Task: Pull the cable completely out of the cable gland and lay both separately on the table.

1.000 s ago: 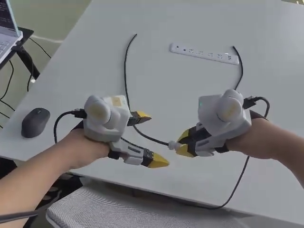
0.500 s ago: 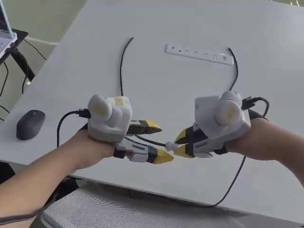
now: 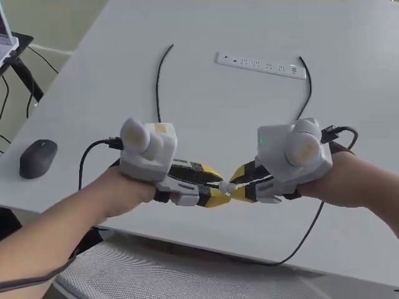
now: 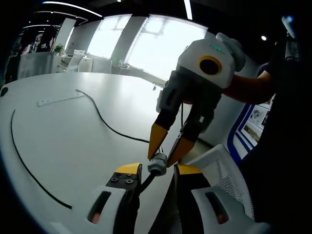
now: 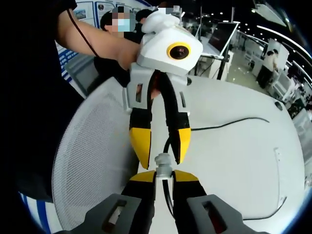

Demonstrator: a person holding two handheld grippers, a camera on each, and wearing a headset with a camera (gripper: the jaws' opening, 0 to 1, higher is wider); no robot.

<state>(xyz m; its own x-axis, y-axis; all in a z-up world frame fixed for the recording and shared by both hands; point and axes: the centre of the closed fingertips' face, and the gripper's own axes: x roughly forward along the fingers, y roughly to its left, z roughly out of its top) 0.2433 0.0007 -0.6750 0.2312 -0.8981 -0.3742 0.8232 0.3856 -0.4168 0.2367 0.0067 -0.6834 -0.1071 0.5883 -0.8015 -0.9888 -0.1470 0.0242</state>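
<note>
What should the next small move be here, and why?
Probably close the left gripper on the cable. Its fingers straddle the cable right beside the cable gland but stand apart, while the right gripper is shut on the gland, so nothing grips the cable for pulling.

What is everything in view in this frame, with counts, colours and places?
table: one, white, under everything
cable: one, black, from the table's far side to the tools
cable gland: one, white, on the cable between the tool tips
power strip: one, white, far side, with black cord
mouse: one, dark grey, table's left edge
chair: one, grey mesh, below the near edge
left tool: one, white with yellow tips, jaws open around the cable
right tool: one, same colours, shut on the cable gland
</note>
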